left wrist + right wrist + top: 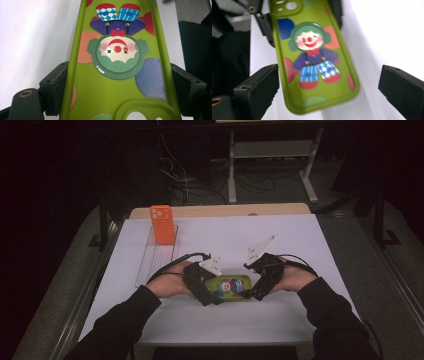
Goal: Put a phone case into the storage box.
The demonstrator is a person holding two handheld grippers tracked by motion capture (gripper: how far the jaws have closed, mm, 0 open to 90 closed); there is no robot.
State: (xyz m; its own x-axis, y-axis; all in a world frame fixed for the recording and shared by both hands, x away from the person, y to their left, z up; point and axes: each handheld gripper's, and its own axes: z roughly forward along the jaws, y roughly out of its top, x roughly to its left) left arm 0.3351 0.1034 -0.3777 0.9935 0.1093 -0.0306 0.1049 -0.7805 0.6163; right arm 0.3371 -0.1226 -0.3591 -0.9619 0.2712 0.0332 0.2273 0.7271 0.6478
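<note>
Left hand-held gripper (117,82) clamping green clown case (117,75), camera end cropped

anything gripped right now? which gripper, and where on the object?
The left gripper holds the green clown phone case across its two long side edges, near the camera-cutout end. The right gripper is open around the other end, jaws apart from it.

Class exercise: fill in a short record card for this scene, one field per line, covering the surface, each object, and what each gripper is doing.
Surface: white sheet on the table
Object 1: green clown phone case, lying near the table's front edge
Object 2: orange phone, upright at the far end of a clear tray
Left gripper: jaws closed on the case's camera-cutout end
Right gripper: jaws open, spread wider than the case's other end, not touching it
</note>
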